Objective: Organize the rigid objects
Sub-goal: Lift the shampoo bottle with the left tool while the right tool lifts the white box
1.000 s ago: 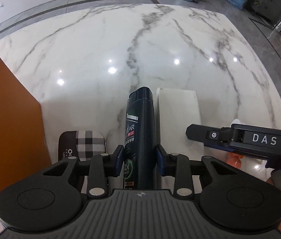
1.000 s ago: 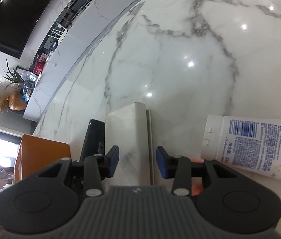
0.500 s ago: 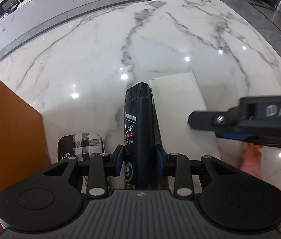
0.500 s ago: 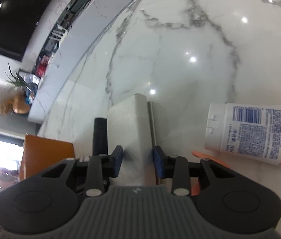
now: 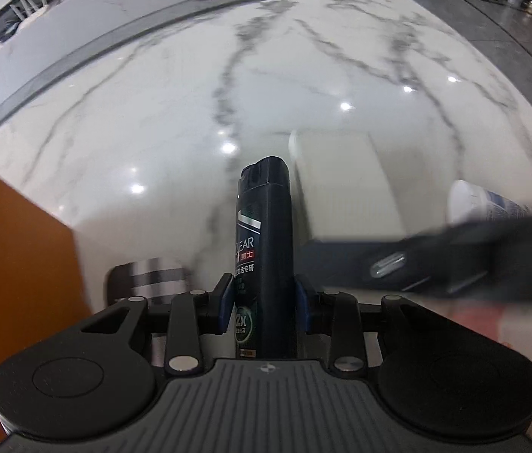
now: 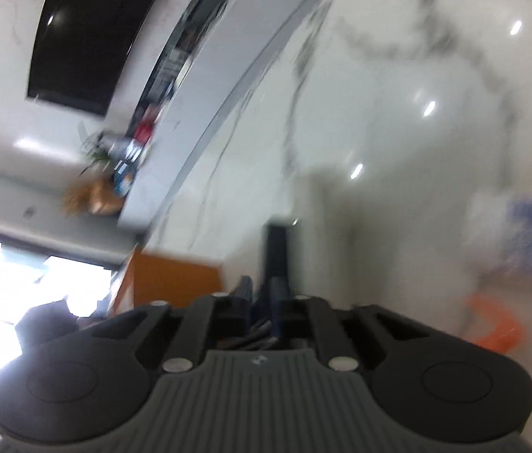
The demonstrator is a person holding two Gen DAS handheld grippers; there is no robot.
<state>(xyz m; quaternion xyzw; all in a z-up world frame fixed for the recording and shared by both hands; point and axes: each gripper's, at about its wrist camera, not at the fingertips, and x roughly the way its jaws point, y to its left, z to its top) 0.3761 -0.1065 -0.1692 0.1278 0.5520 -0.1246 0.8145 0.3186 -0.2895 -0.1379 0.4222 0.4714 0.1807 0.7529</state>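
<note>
- Two grippers are at work over a white marble table (image 5: 145, 120) with grey veins.
- Left gripper (image 5: 265, 304): its blue pads (image 5: 227, 302) press on both sides of a dark shampoo bottle (image 5: 264, 234), which points away from the camera with its cap at the far end.
- Right gripper (image 6: 262, 304): its jaws have just been closing and now stand together; the picture is too blurred to tell whether anything thin is caught between them.
- In the left wrist view the right gripper reaches across from the right as a dark, blurred bar, above the near end of a white box (image 5: 345, 185).
- White box: lies flat on the table just to the right of the shampoo bottle.
- White lotion bottle (image 5: 481, 204) with blue print: lies on its side to the right of the box.
- Orange box (image 5: 13, 264): stands at the left edge of the table.
- Black-and-white checked case (image 5: 152, 273): lies between the orange box and the shampoo bottle, close to the left gripper.
- Something orange (image 6: 492, 321) lies near the lotion bottle; blur hides what it is.
</note>
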